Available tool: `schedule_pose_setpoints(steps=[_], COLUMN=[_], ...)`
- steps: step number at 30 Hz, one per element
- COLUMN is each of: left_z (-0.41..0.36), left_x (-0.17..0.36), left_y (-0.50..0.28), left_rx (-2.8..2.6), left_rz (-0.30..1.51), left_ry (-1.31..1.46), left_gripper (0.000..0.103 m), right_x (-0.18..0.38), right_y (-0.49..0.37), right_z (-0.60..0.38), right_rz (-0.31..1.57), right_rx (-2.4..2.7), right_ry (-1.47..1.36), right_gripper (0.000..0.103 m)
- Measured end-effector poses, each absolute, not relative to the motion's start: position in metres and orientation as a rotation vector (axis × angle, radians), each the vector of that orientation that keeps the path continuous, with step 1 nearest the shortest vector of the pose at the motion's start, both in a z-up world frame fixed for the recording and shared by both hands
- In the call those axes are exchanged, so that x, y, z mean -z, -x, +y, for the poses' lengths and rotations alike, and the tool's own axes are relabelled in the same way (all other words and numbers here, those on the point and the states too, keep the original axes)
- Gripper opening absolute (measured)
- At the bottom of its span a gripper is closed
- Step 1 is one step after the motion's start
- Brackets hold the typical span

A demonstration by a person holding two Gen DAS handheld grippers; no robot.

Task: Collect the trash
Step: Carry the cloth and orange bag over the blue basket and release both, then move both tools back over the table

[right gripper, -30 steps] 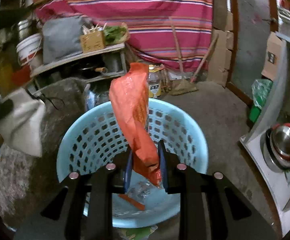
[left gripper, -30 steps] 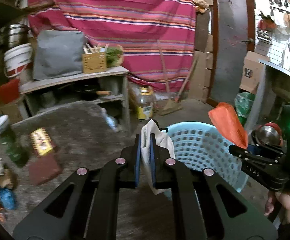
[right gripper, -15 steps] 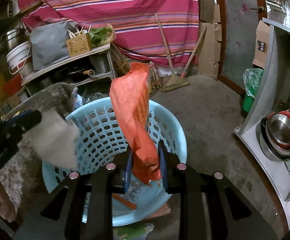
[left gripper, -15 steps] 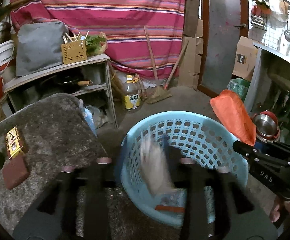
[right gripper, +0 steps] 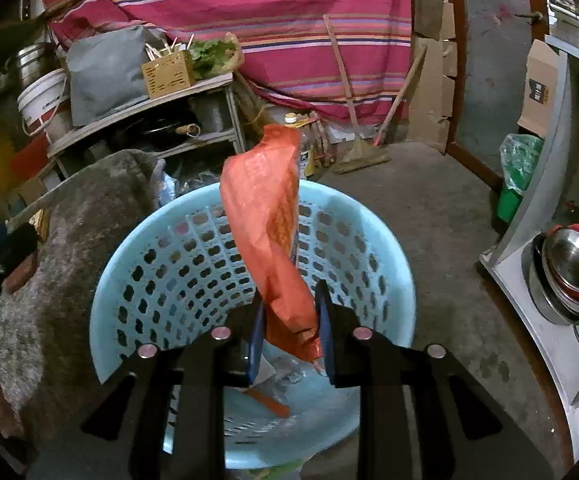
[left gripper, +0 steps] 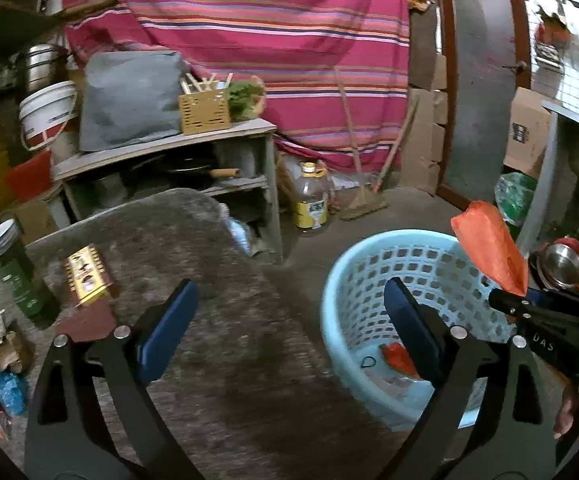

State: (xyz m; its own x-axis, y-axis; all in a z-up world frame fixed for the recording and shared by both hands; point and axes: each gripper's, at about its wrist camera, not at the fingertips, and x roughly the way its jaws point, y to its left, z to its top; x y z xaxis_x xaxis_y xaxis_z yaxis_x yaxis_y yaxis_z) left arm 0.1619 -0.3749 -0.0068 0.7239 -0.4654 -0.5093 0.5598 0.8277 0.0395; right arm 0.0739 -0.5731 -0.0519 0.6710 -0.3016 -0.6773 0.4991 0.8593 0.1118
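Note:
A light blue perforated basket [right gripper: 161, 264] stands on the floor; it also shows in the left wrist view [left gripper: 353, 272] at the right. My right gripper [right gripper: 291, 320] is shut on an orange plastic wrapper [right gripper: 267, 232] and holds it upright over the basket; that wrapper shows in the left wrist view [left gripper: 493, 248]. My left gripper [left gripper: 289, 320] is open wide and empty, above the grey rug [left gripper: 193, 264] beside the basket. Trash lies on the basket's bottom, with an orange piece [right gripper: 267, 400].
On the rug's left lie a yellow box [left gripper: 85, 276], a green jar [left gripper: 13, 268] and several scraps. A shelf [left gripper: 169, 148] stands behind. A yellow bottle [left gripper: 309, 200] and a broom [left gripper: 363, 200] stand by the striped curtain. Metal bowls [right gripper: 569, 268] sit at the right.
My left gripper opened over the basket and let go of the white bag, then swung left over the rug. My right gripper still holds the orange wrapper.

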Motion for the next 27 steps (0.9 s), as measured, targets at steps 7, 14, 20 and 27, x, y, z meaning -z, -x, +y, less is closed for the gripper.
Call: schedule_pose_setpoints(steps=[7, 14, 20, 27], left_z=[-0.346, -0.318, -0.291, -0.251], left_x=[0.002, -0.004, -0.009, -0.016], left_y=[-0.17, -0.171, -0.169, -0.165], left_rx=[0.504, 0.46, 0.421, 0.374], left_rz=[0.501, 0.487, 0.48, 0.468], left_ry=[-0.178, -0.171, -0.152, -0.138], left_gripper=[0.094, 0.094, 0.096, 0.096], right_x=[0.059, 0.056, 0.049, 0.031], right_y=[-0.089, -0.09, -0.089, -0.091], right_z=[-0.564, -0.559, -0.548, -0.518], right_rz=[0.749, 0.731, 0.701, 0.65], right_rx=[0.456, 0.522, 0.556, 0.529], right_ry=[-0.327, -0.324, -0.308, -0.285], right_gripper=[0.051, 0.081, 0.091, 0.091])
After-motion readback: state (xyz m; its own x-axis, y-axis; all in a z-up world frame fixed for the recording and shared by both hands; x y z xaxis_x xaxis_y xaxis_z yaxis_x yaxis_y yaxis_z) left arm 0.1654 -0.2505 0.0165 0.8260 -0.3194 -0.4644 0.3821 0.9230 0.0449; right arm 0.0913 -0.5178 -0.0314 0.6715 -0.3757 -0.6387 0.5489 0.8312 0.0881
